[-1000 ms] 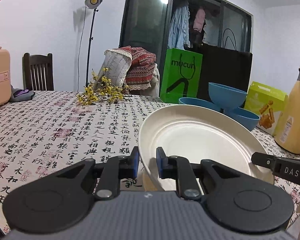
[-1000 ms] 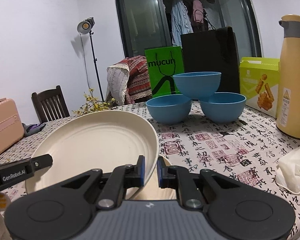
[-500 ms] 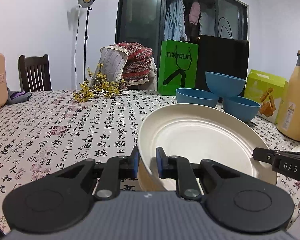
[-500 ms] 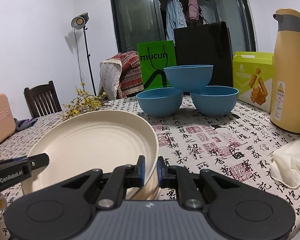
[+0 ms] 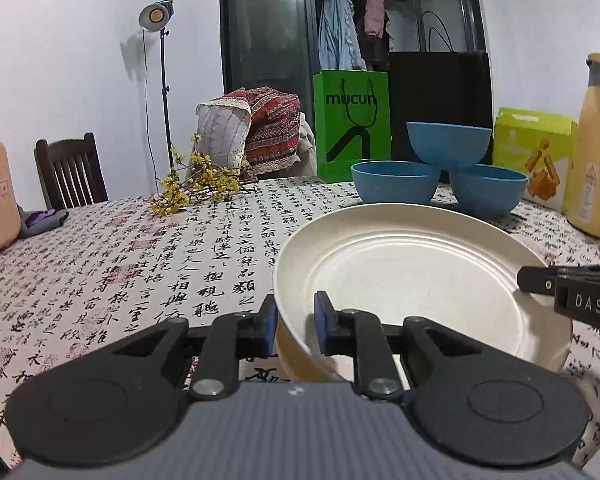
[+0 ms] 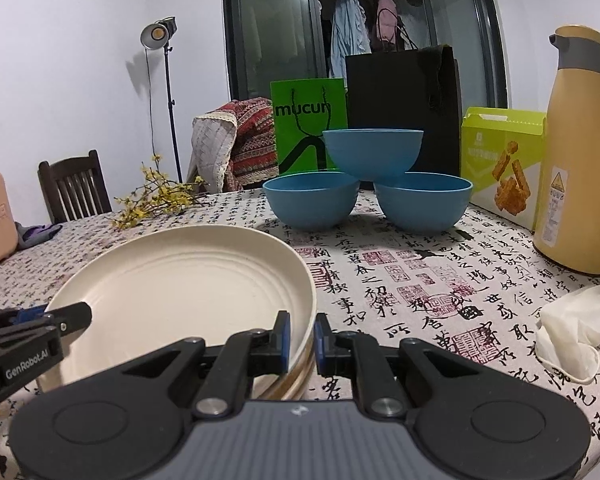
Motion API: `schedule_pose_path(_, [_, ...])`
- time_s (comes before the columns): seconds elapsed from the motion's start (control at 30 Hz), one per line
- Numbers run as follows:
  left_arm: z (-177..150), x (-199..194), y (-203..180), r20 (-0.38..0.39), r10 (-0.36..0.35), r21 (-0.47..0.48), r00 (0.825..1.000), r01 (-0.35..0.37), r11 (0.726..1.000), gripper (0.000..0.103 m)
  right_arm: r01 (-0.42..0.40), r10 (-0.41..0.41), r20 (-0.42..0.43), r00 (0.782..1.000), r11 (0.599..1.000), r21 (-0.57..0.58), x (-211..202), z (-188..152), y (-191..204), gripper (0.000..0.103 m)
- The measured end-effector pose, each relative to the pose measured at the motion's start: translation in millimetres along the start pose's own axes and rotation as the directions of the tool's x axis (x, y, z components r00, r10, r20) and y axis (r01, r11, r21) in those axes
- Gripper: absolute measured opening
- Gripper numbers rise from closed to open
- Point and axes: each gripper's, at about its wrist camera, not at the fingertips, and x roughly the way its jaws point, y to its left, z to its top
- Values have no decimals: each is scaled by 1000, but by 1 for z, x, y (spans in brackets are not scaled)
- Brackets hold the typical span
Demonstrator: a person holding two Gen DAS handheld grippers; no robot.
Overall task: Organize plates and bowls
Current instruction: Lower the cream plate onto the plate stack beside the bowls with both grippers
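A cream plate (image 5: 412, 276) (image 6: 188, 284) is held between both grippers, level just above a stack of cream plates (image 6: 296, 380) on the patterned tablecloth. My left gripper (image 5: 294, 320) is shut on its left rim, and my right gripper (image 6: 302, 332) is shut on the opposite rim. Each gripper's fingers show at the far side of the plate in the other wrist view. Three blue bowls stand beyond: two on the table (image 6: 312, 204) (image 6: 424, 204) and one (image 6: 372, 152) resting on top of them.
A yellow thermos jug (image 6: 580, 160) and a green snack box (image 6: 504, 160) stand at the right. A crumpled white cloth (image 6: 572, 332) lies near the right front. Yellow flower twigs (image 5: 196, 188) lie at the back left, with green and black bags behind the bowls.
The plate has sunk a little toward the stack and tipped flatter. The left gripper has rolled to level. Both grips on the rim hold as before.
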Motion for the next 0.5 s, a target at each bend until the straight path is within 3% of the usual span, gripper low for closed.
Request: schedule_pose_path(0.5, [-6,5,-11,-7,40,76,999,-39,996,21,29,-29,-3,1000,999,-42,5,-5,4,12])
